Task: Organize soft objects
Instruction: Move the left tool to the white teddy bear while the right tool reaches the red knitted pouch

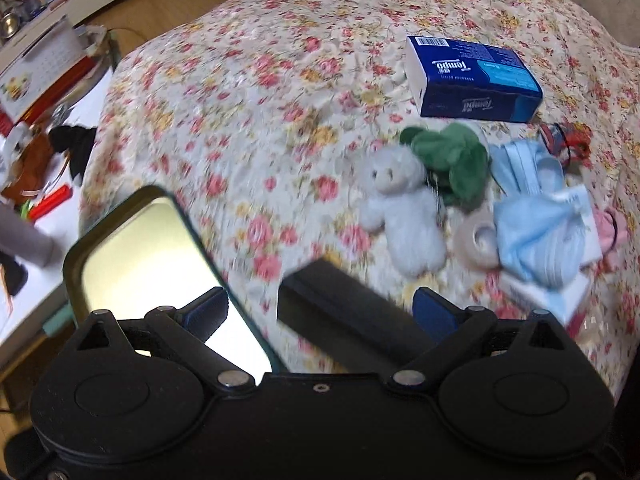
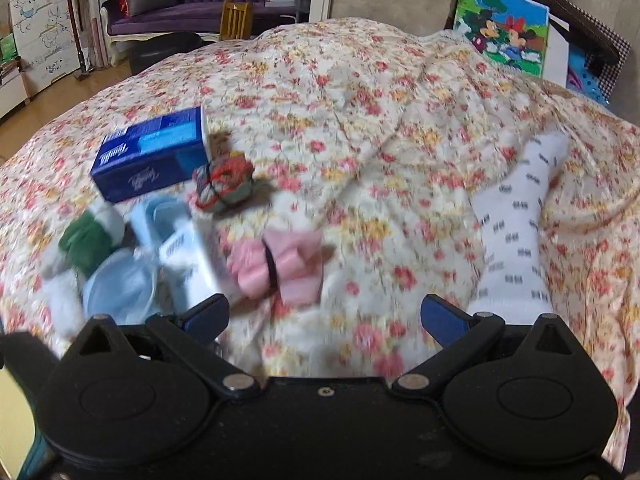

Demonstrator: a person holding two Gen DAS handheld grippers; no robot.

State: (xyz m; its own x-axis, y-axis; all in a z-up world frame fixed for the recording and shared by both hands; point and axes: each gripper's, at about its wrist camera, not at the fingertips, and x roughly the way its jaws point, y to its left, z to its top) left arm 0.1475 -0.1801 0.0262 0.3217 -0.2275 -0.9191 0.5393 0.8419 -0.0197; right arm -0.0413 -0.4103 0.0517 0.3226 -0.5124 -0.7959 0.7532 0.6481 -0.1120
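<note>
Floral bedding (image 1: 260, 92) is stretching out ahead of me, with the soft things lying clustered on it. I am holding my left gripper (image 1: 320, 312) with its jaws spread wide, pinching nothing, above an open tin (image 1: 152, 248) near the bed's edge. A white plush bear (image 1: 404, 208) is lying beside a green plush (image 1: 452, 160), near a blue tissue pack (image 1: 472, 78) and light blue masks (image 1: 536, 216). I am keeping my right gripper (image 2: 324, 316) equally spread and empty, hovering near a pink bow (image 2: 280, 264); a white patterned sock (image 2: 516, 232) is lying well apart to its right.
</note>
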